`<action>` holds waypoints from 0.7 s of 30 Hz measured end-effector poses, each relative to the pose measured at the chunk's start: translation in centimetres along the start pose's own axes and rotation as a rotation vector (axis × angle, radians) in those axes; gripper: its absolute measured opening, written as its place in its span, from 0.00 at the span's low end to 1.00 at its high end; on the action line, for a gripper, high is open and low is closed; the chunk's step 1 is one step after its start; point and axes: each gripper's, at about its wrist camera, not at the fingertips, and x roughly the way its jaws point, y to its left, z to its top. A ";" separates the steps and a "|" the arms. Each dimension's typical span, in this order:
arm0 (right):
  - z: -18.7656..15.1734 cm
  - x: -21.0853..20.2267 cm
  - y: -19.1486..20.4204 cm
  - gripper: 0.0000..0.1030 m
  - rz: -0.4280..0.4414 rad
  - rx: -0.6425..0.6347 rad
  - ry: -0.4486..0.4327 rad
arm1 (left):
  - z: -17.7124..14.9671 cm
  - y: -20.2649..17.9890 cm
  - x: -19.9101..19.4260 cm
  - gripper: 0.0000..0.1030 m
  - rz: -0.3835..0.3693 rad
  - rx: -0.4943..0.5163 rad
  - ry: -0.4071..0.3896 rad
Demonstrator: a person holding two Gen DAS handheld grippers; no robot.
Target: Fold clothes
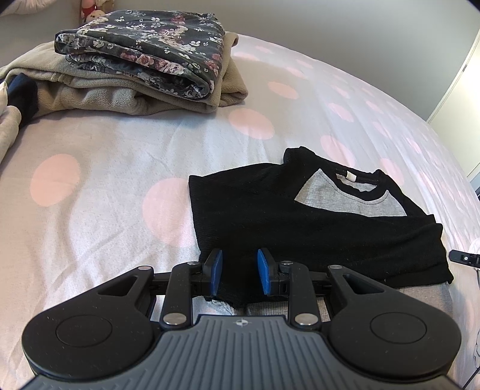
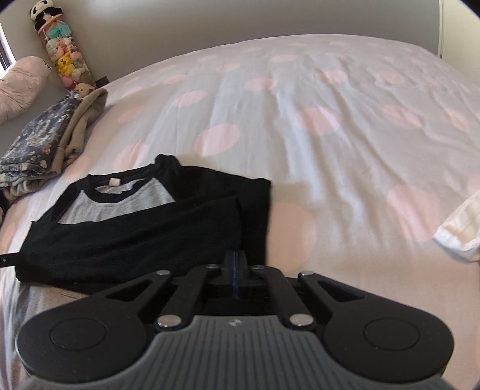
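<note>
A black knit shirt with a grey chest panel (image 1: pixel 315 228) lies half-folded on the pink-dotted white bed (image 1: pixel 105 180); left claw (image 1: pixel 239 271) gapes over its hem, right claw (image 2: pixel 236 271) pinched together at its edge, whether gripping cloth I cannot tell

Far left against the grey wall (image 2: pixel 210 21), a clear tube of plush toys (image 2: pixel 64 57) topped by a panda (image 2: pixel 43 10), beside a pink-spotted pillow (image 2: pixel 22 81); underneath everything, a white bedspread (image 2: pixel 330 135) with pink dots.
</note>
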 end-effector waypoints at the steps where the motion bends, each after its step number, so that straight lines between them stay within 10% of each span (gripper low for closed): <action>1: -0.1 0.0 -0.3 0.00 -0.002 0.008 0.008 | -0.1 0.0 0.1 0.23 0.001 0.002 0.003; 16: -3.5 -1.6 -0.2 0.08 0.005 -0.005 0.037 | -1.7 -1.6 -1.4 0.30 0.079 0.073 0.038; 21: -6.2 -3.5 0.5 0.32 0.029 -0.012 0.088 | -4.5 -2.8 -3.3 0.42 0.111 0.083 0.097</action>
